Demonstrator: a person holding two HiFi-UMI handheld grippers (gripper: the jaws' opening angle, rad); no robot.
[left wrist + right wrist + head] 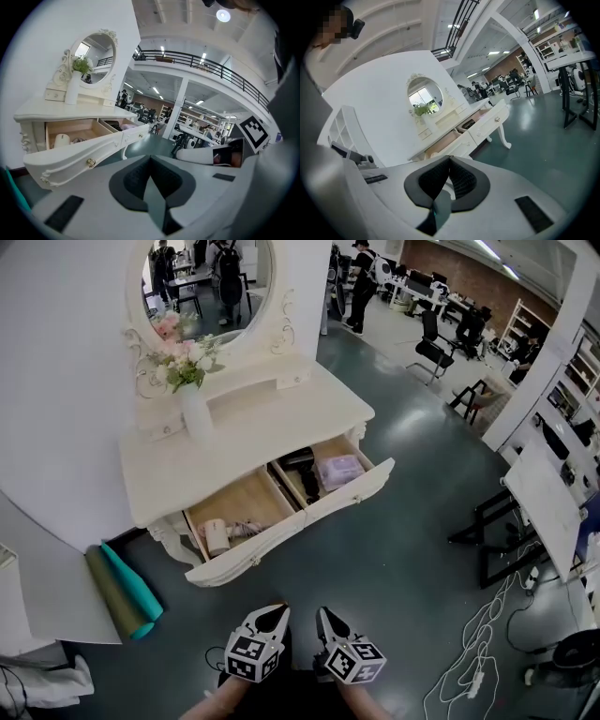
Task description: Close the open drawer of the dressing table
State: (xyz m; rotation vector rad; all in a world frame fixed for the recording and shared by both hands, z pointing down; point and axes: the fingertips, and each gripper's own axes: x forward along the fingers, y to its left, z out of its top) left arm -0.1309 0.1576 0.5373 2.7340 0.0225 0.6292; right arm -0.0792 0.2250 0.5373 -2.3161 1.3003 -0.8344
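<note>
Head view, and both grippers sit low, side by side. The open drawer (298, 519) of the dressing table (272, 418) lies ahead of both jaw pairs, well apart from them, with grey floor (403, 568) between.

Left gripper (277, 612): its own view shows the jaws pressed together, pads meeting at the tips, nothing held. From there the drawer front runs ahead and to the left of the jaws, a brass knob (90, 162) facing them.

Right gripper (325, 614): same story, jaws closed tight on nothing, and the drawer sits straight ahead beyond the tips, far off.

The drawer is pulled well out and has 2 compartments. The one ahead-left of the jaws holds a white object (217, 535). The one ahead-right holds a dark item (300, 461) and a pink packet (339, 470).

Beyond the drawer, on the tabletop, stands a white vase (195, 414) of flowers (184, 360) before a round mirror (211, 277). Off to the left of the left jaws, 2 rolled mats (127, 592) lie on the floor.
</note>
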